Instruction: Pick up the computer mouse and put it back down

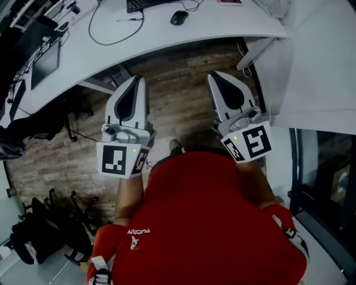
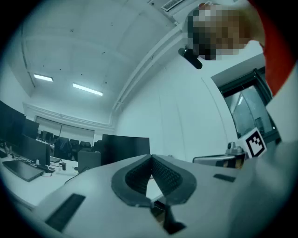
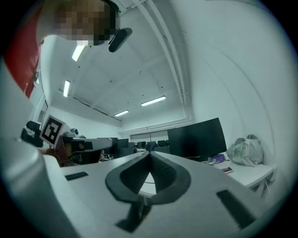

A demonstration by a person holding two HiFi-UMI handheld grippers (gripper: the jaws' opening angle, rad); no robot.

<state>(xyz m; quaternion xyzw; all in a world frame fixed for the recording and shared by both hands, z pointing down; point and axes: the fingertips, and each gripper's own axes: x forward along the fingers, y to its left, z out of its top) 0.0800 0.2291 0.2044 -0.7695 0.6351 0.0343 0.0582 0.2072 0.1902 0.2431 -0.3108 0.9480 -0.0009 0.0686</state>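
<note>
Black mouse (image 1: 178, 17) shows only in head view; left tool (image 2: 150, 158), right tool (image 3: 150, 153) closed.

White curved desk (image 1: 222, 25), black mouse (image 1: 178, 17), keyboard edge (image 1: 146, 4), looped cable (image 1: 90, 28), perhaps a pen (image 1: 129, 20)

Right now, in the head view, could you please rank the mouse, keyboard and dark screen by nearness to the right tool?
1. Mouse, ahead of the right tool.
2. Keyboard, left of the mouse.
3. Dark screen, far left.

An office: a white desk (image 1: 156, 33) with keyboard (image 1: 147, 4), rows of monitors (image 3: 196, 137), ceiling strip lights (image 3: 152, 101).
</note>
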